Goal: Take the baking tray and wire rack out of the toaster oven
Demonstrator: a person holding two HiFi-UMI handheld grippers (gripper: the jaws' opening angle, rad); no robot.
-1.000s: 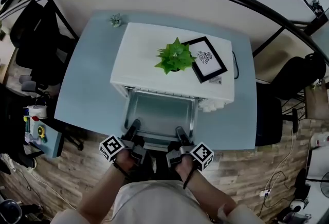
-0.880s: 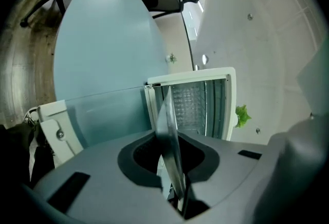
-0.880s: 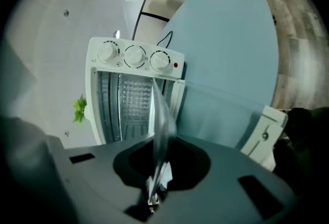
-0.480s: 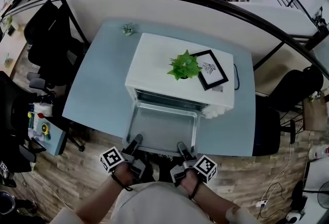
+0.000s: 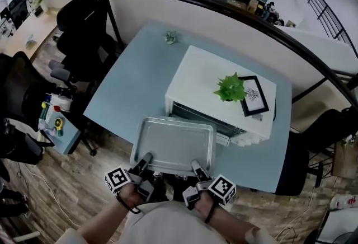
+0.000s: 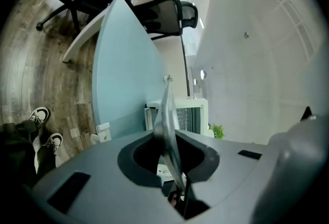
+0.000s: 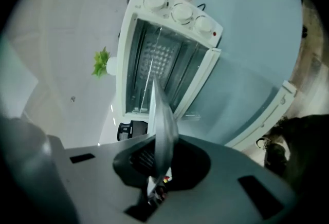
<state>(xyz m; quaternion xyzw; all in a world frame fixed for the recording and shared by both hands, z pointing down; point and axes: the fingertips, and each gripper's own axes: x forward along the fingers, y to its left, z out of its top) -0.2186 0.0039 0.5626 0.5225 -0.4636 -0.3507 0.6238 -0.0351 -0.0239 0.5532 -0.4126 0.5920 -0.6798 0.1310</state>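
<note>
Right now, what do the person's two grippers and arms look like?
Both the left gripper and right gripper are dark grey, each with two slim jaws and a white cube printed with black square markers. A thin black cord loops at each wrist. The person wears a light-coloured top.

A pale blue bench (image 5: 131,89) stands on a wooden plank floor (image 5: 84,181), its far side running along a low white partition. A white toaster oven (image 5: 204,78) sits directly on the bench, on its right half, with the open front turned toward the near edge. A small potted plant (image 5: 171,37) stands alone near the bench's far edge, well apart from the oven. On the oven's flat top rest a leafy green plant (image 5: 231,87) and, just beside it, a black-framed picture (image 5: 254,95) lying flat.
</note>
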